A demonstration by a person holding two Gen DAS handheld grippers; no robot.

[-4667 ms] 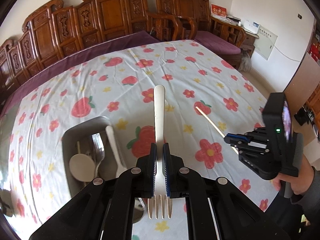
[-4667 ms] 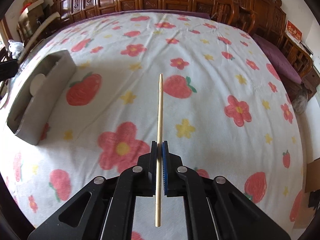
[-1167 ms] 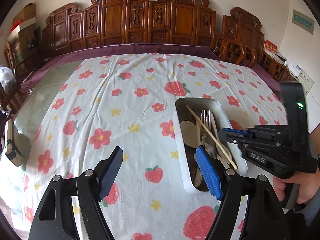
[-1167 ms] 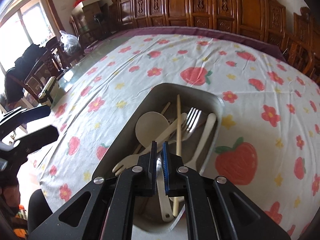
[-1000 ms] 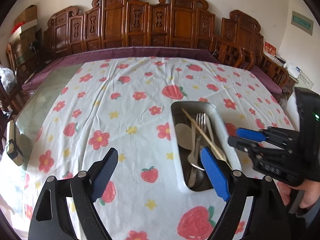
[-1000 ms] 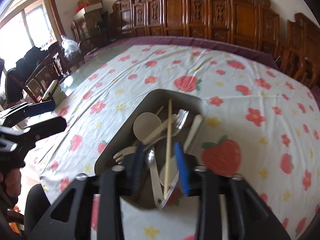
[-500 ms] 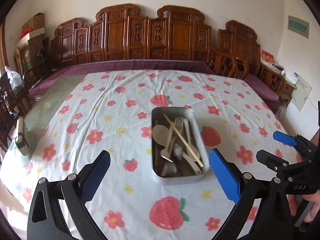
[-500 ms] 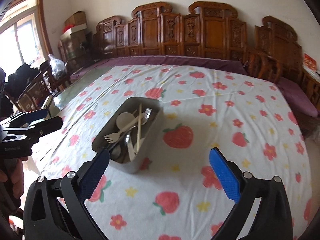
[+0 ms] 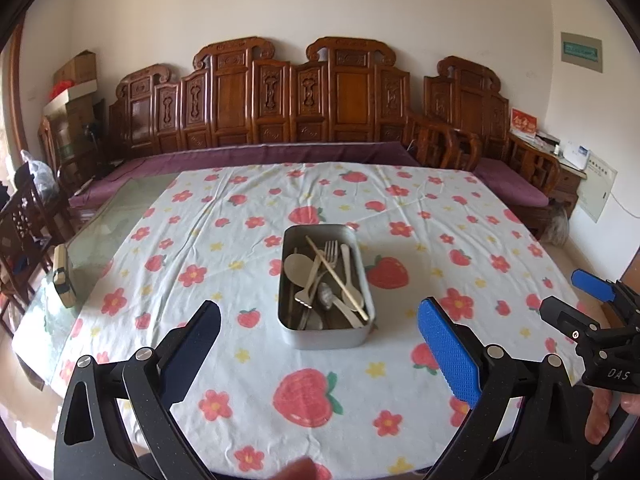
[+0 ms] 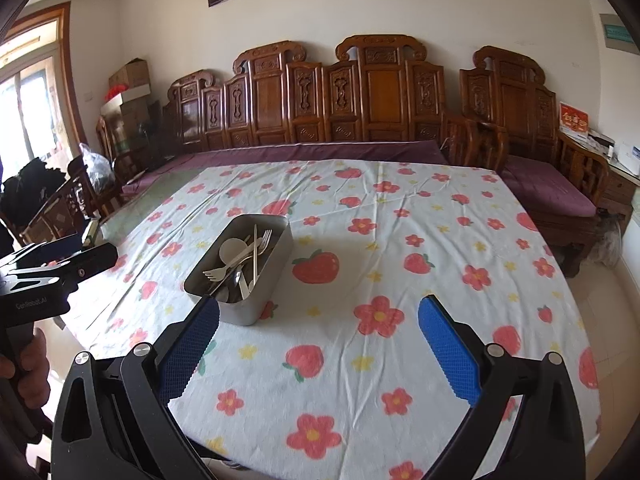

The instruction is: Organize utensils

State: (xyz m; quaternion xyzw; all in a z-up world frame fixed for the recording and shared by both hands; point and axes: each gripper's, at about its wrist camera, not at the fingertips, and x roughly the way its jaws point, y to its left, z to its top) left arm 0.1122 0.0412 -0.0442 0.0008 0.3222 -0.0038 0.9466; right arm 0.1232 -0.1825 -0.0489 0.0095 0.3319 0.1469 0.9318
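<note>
Both your grippers, left gripper (image 9: 320, 334) and right gripper (image 10: 320, 334), pulled back from the tray (image 9: 326, 338), jaws just opened wide, empty. Only the right view shows a window (image 10: 24, 112); floral tablecloth (image 9: 240, 380), carved bench (image 9: 300, 96).

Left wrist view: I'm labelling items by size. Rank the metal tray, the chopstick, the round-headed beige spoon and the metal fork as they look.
1. Grey metal tray
2. Wooden chopstick
3. Round-headed beige spoon and silver metal fork: both partly overlapped, too close to rank.

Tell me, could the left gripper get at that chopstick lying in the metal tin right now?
Probably yes. The left gripper is open and empty, the tin has no lid, and the chopstick lies on top of the other utensils. Only bare tablecloth lies between.
</note>
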